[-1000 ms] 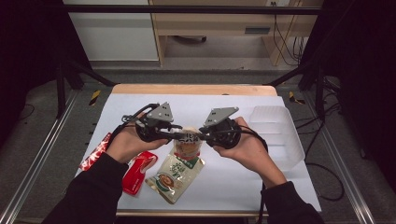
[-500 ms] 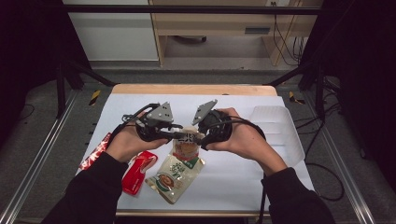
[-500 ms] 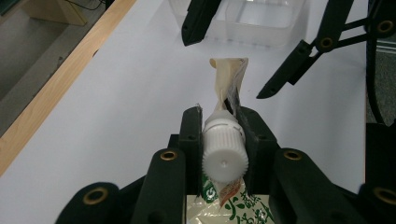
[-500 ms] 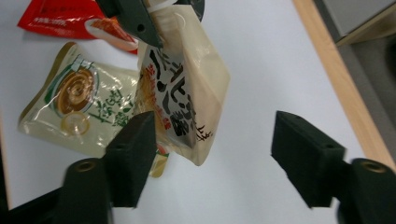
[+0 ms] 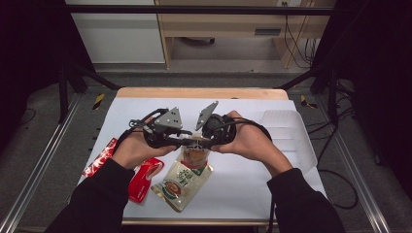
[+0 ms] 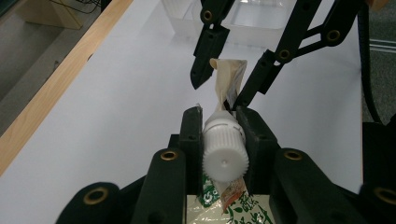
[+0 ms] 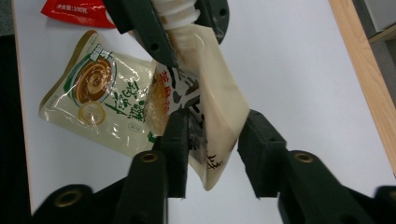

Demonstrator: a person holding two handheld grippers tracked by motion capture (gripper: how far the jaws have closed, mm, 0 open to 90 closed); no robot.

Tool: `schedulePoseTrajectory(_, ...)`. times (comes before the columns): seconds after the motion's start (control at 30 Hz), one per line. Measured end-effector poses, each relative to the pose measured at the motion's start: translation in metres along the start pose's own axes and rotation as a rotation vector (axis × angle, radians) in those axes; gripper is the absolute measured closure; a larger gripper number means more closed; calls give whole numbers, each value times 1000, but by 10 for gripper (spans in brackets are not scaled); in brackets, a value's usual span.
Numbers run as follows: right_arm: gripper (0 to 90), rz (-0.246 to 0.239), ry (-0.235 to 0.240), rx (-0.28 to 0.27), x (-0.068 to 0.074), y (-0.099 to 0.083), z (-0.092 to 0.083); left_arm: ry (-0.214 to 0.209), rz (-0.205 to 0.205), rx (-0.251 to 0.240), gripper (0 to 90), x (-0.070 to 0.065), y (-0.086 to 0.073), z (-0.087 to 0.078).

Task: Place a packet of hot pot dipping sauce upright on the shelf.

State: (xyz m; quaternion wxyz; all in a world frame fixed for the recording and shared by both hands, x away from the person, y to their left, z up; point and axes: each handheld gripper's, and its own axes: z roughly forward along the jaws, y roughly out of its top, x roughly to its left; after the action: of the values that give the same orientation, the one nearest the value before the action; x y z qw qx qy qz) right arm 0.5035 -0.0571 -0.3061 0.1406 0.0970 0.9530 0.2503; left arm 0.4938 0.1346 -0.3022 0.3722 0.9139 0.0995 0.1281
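A cream spout pouch with a white ribbed cap hangs above the white table between the two grippers. My left gripper is shut on the cap, with the pouch body stretching away from it. My right gripper has the lower end of the pouch between its pads, which press on its sides. Its jaws have just been closing on the pouch. In the high view the left gripper and the right gripper meet nose to nose at mid-table.
A cream and green food packet lies flat below the hands, with a red packet and another red one to its left. A clear plastic tray stands at the table's right. The wooden far edge borders the table.
The right hand and its gripper have shifted left, closer to the left gripper, with a new hold on the pouch. The left gripper has stayed put on the cap.
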Motion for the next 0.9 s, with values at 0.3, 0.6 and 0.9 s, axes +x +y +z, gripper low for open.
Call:
schedulePoseTrajectory(0.3,849,10,-1,9,1,1,-1,4,-21,-11,730,2,-2,3)
schedulePoseTrajectory(0.6,878,23,-9,29,-3,0,-4,7,-43,-33,722,5,-3,9)
schedulePoseTrajectory(0.9,882,32,-27,39,-7,-5,-13,53,-61,-79,469,3,-2,11)
